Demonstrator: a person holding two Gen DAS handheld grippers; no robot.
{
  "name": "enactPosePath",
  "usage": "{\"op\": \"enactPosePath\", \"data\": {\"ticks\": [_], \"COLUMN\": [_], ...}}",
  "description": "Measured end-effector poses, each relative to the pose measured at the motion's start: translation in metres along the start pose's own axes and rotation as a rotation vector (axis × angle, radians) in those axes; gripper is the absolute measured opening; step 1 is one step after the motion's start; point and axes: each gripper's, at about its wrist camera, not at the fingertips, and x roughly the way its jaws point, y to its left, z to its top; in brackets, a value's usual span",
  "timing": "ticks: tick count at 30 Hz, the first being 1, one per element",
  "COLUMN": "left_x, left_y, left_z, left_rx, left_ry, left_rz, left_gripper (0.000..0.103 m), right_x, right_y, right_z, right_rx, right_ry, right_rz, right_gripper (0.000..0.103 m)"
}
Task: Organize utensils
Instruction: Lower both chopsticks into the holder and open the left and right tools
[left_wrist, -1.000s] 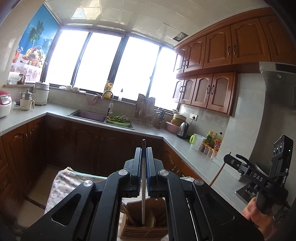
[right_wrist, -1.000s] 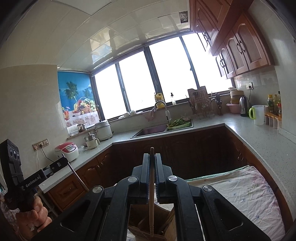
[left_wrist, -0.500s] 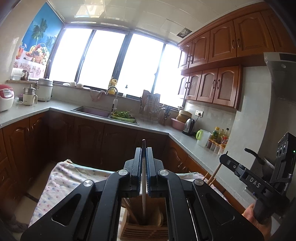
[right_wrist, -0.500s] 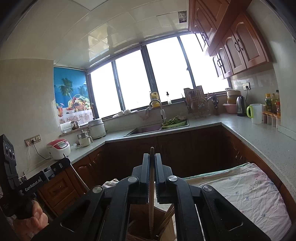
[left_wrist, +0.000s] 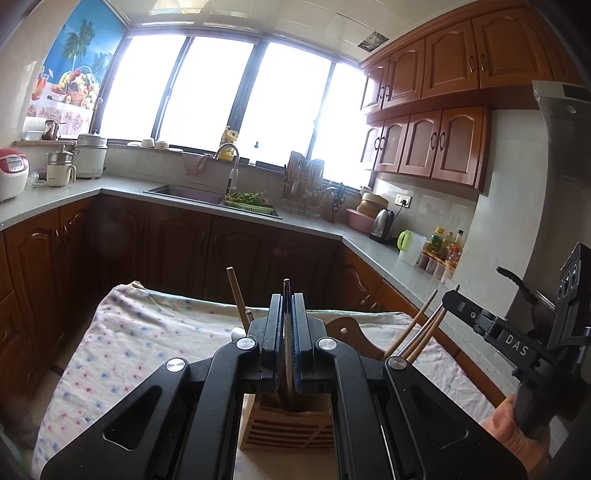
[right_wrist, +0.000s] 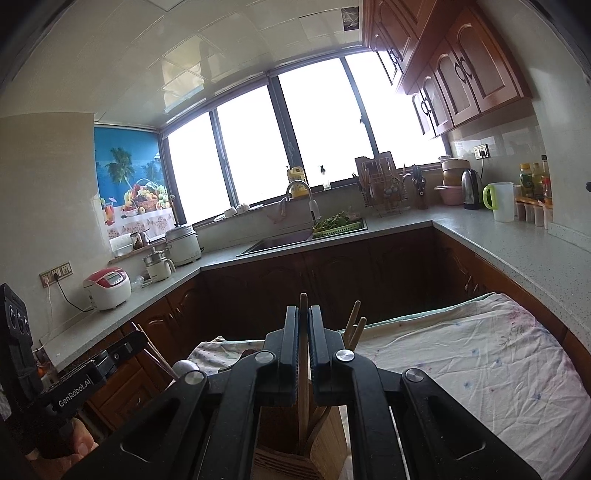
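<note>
My left gripper (left_wrist: 286, 300) is shut on a thin pale chopstick (left_wrist: 285, 286) that stands upright, its lower end inside the slatted wooden holder (left_wrist: 288, 421) just below. My right gripper (right_wrist: 303, 311) is shut on a wooden chopstick (right_wrist: 303, 300), which also reaches down into the wooden holder (right_wrist: 291, 450). More wooden sticks (right_wrist: 352, 325) lean out of the holder behind my fingers. In the left wrist view the right gripper (left_wrist: 448, 297) shows at the right with several sticks (left_wrist: 413, 332) slanting up to it. In the right wrist view the left gripper (right_wrist: 140, 338) shows at the left.
The holder stands on a table under a flowered cloth (left_wrist: 147, 332), which is also seen in the right wrist view (right_wrist: 461, 354). A wooden board (left_wrist: 345, 326) lies behind the holder. Counters with a sink (left_wrist: 188, 192), a kettle and bottles ring the room. A hand (left_wrist: 506, 428) grips the right tool.
Both grippers have sunk toward the holder, each still shut on its chopstick. The table cloth and the leaning sticks have come up into view.
</note>
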Motion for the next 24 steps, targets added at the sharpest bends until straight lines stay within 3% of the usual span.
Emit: {"op": "enactPosePath", "data": {"ticks": [24], "left_x": [0.004], "left_y": [0.015], "left_z": [-0.001], "left_rx": [-0.022], "left_ry": [0.048], "left_rz": [0.028], "left_gripper": [0.004], "right_x": [0.001], "right_y": [-0.014], "right_z": [-0.005], "right_rx": [0.046], "right_ry": [0.056], "right_rz": [0.001], "right_gripper": [0.006]}}
